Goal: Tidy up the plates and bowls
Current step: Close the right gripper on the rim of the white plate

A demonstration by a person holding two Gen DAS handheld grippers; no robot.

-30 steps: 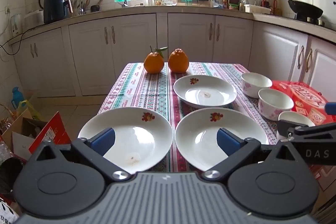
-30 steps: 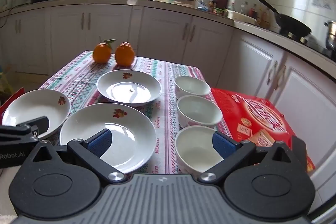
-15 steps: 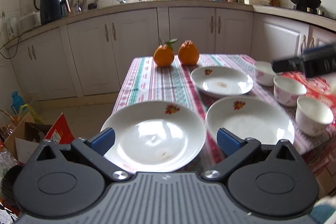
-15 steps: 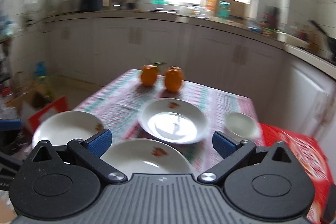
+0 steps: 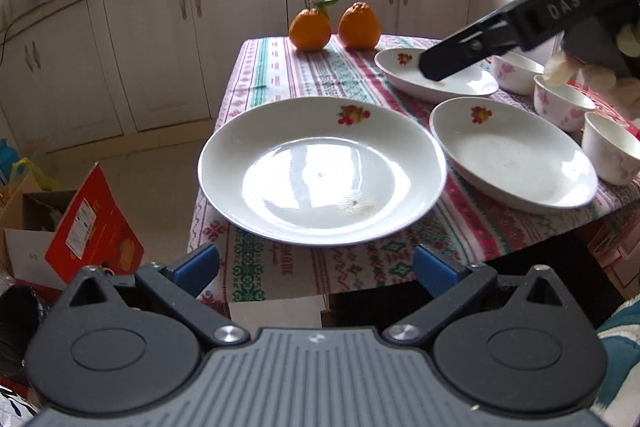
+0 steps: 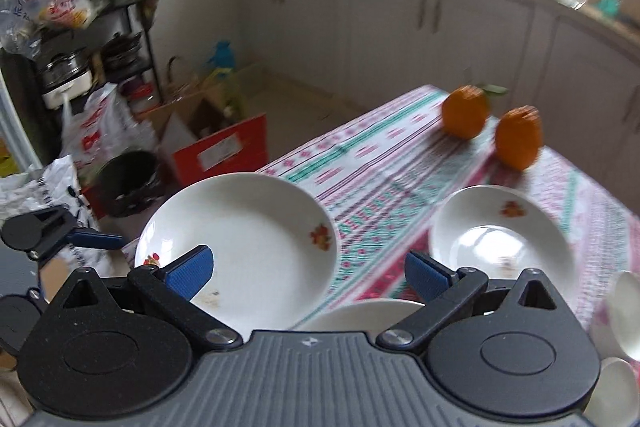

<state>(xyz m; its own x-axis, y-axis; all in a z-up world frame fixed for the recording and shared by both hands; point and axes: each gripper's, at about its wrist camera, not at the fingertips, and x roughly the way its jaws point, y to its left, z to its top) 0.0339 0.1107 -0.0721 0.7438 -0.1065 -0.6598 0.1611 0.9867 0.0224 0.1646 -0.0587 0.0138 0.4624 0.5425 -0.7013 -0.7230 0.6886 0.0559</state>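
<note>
So right now both tools are wide open with nothing in them. My left tool [image 5: 314,265] sits just short of the near plate [image 5: 320,171] at 12 o'clock, which hangs slightly over the desk [image 5: 280,75] edge. The second plate [image 5: 512,155] is at about 2 o'clock, nearly touching the first, with three small floral bowls [image 5: 564,107] lined up past it toward 3. The third plate [image 5: 436,75] is further back, and my right tool [image 6: 308,273] hovers over that area, angled across the desk. Two oranges [image 5: 334,27] sit at the far end. Nothing's stacked yet, so I'd say I'm only lining up the first pickup. Next I'd pinch a plate rim and set it onto another, minding that overhang.
</note>
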